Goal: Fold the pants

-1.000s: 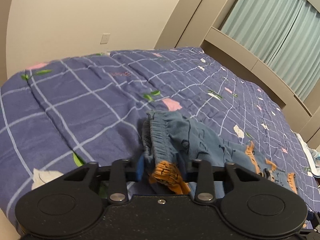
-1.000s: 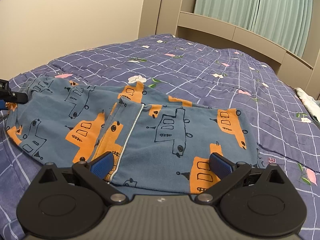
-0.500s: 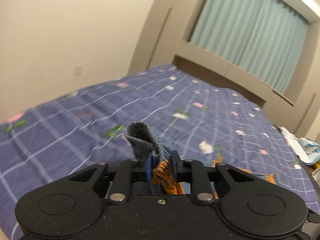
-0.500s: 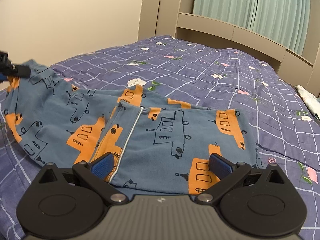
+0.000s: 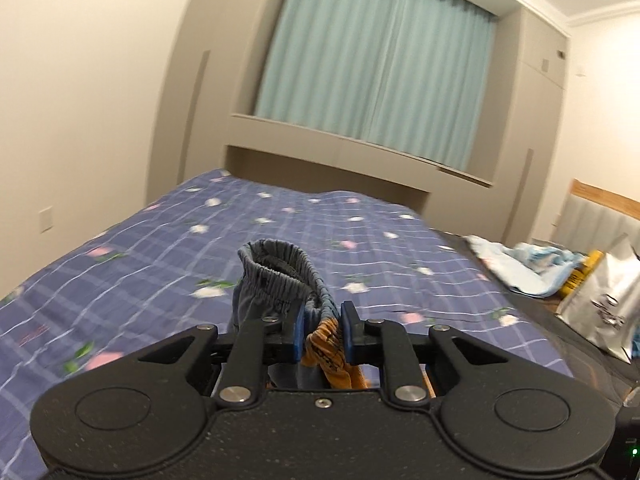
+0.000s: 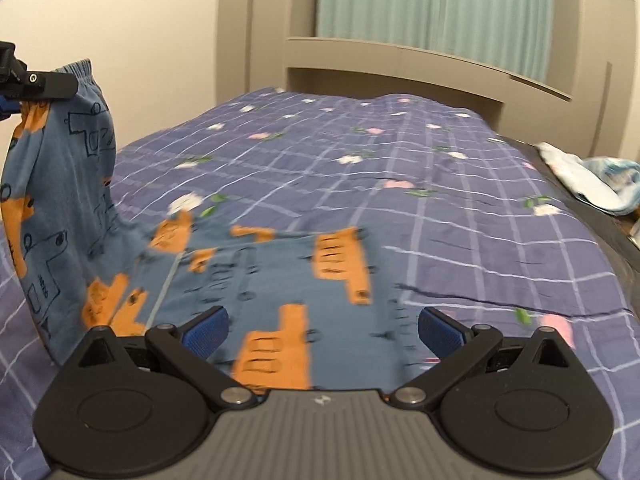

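Pants (image 6: 280,280): blue with orange vehicle prints, mostly flat on the bedspread (image 6: 440,208); waistband end lifted clear of it at the left, leg end on it just ahead of the right gripper.
Long axis: runs left to right across the bedspread, rising at the waistband (image 5: 280,264).
Left gripper (image 5: 322,334): clamped on the bunched waistband, holding it above the bedspread.
Right gripper (image 6: 322,330): spread wide, holding nothing, low over the leg end; contact cannot be told.
Nearer arm: the left has the waistband; the right is nearer the leg end.
Judgement: the fold likely carries the waistband toward the leg end.
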`<action>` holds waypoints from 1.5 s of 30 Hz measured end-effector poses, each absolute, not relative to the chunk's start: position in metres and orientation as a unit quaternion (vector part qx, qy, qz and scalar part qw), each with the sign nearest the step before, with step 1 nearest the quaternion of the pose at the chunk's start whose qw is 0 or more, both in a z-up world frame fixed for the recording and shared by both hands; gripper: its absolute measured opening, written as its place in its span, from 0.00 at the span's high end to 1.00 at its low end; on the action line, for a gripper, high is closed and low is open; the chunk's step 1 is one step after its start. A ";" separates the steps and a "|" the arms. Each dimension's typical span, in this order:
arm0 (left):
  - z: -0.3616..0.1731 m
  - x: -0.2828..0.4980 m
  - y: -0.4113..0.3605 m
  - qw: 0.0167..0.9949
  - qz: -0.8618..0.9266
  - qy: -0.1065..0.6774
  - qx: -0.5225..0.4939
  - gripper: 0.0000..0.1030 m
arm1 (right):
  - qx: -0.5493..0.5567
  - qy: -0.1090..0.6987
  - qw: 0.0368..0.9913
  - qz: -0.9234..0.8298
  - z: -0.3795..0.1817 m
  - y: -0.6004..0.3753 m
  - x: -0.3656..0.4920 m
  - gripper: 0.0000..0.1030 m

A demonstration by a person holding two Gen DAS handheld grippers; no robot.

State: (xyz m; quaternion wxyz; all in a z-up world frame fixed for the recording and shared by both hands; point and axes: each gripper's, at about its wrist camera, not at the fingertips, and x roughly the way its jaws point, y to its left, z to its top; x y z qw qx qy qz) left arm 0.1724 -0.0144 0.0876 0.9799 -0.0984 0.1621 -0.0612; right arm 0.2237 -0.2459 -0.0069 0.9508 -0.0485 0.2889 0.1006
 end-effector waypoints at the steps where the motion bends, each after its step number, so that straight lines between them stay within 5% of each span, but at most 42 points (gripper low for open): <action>1: 0.089 0.176 -0.024 0.980 -0.070 0.163 -0.094 0.81 | -0.045 0.288 0.952 0.092 -0.005 -0.253 0.224 0.00; 14: 0.047 0.225 -0.140 0.959 -0.178 0.220 -0.025 0.82 | 0.003 0.304 0.952 -0.027 -0.011 -0.349 0.218 0.00; 28: 0.003 0.237 -0.170 0.930 -0.226 0.290 -0.019 0.77 | 0.010 0.324 0.944 -0.058 -0.023 -0.375 0.218 0.00; 33: 0.005 0.228 -0.159 0.928 -0.232 0.289 -0.042 0.43 | 0.019 0.331 0.941 -0.063 -0.026 -0.378 0.220 0.00; 39: 0.014 0.209 -0.126 0.939 -0.188 0.276 -0.075 0.13 | 0.013 0.328 0.943 -0.062 -0.027 -0.375 0.219 0.00; 42: 0.015 0.200 -0.100 0.946 -0.144 0.276 -0.093 0.01 | 0.013 0.318 0.946 -0.056 -0.024 -0.371 0.216 0.00; 45: 0.011 0.196 -0.073 0.947 -0.100 0.286 -0.110 0.01 | 0.016 0.308 0.950 -0.045 -0.020 -0.364 0.214 0.00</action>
